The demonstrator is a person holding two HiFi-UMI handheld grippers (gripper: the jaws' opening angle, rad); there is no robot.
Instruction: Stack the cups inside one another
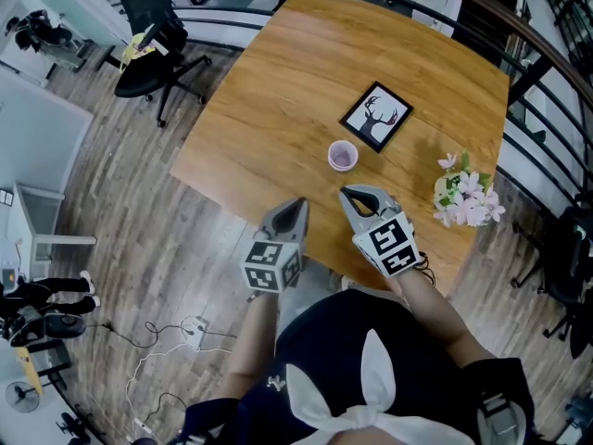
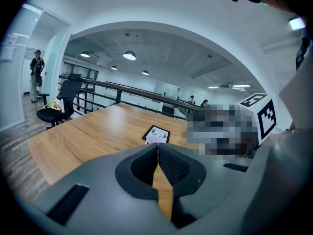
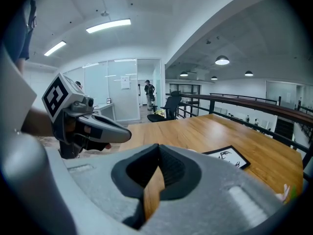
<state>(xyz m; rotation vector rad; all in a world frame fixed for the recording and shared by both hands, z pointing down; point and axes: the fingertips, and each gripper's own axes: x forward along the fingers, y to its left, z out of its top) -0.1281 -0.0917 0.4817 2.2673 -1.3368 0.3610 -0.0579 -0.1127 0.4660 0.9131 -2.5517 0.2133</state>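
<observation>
1. Lilac and small, a single cup (image 1: 343, 156) stands upright on the wooden worktop (image 1: 278, 91). It is just beside the near corner of the framed deer picture (image 1: 376, 117) and well apart from the flowers (image 1: 468, 196) at the right edge.
2. No other loose cup shows anywhere on the worktop. I judge the stacking as probably finished, with that one shape being the nested stack and nothing left to gather.
3. At the worktop's near edge, the left gripper (image 1: 298, 202) has its fingers (image 2: 144, 165) pressed together with nothing between them.
4. Next to it, the right gripper (image 1: 347, 193) points toward the cup but stops short of it. Its fingers (image 3: 171, 168) are likewise closed on nothing, so neither gripper carries a cup.
5. From above only the cup's rim and pale inside show, so I cannot count how many cups sit in one another, nor confirm that there is more than one.
6. In the left gripper view only a pale sliver of the cup peeks over the closed fingers, in front of the picture frame. In the right gripper view the gripper's own body covers the spot where the cup would be.
7. In the head view, the person's torso fills the lower part and hides a stretch of the worktop's near edge.
</observation>
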